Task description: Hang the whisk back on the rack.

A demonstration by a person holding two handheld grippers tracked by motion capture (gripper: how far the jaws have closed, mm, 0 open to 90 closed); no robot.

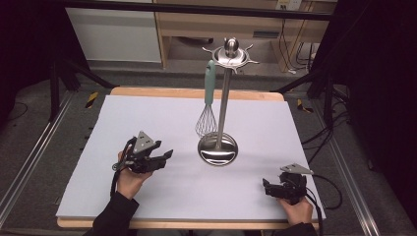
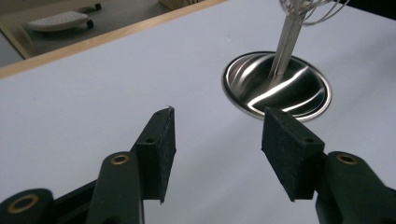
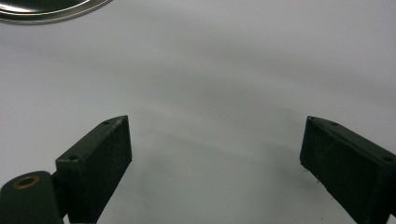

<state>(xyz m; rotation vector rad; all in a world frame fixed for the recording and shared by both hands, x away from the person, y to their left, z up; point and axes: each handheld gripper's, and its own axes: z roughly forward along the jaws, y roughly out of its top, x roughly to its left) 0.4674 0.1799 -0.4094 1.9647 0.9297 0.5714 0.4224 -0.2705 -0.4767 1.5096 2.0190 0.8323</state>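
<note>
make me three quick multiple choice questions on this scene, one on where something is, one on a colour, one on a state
1. Where is the whisk?
A. lying flat on the table
B. hanging from the top of the utensil stand
C. held in a hand-held gripper

2. What colour is the whisk's handle?
A. red
B. black
C. pale teal

3. How do the jaws of the left hand-held gripper stand?
A. apart, with nothing between them
B. shut on the whisk
C. shut on the stand's pole

Answers:
1 B, the high view shows its handle hooked at the stand's top and its wires hanging above the round base.
2 C, the handle shows pale teal in the high view.
3 A, the left gripper view shows bare table between them.
</note>
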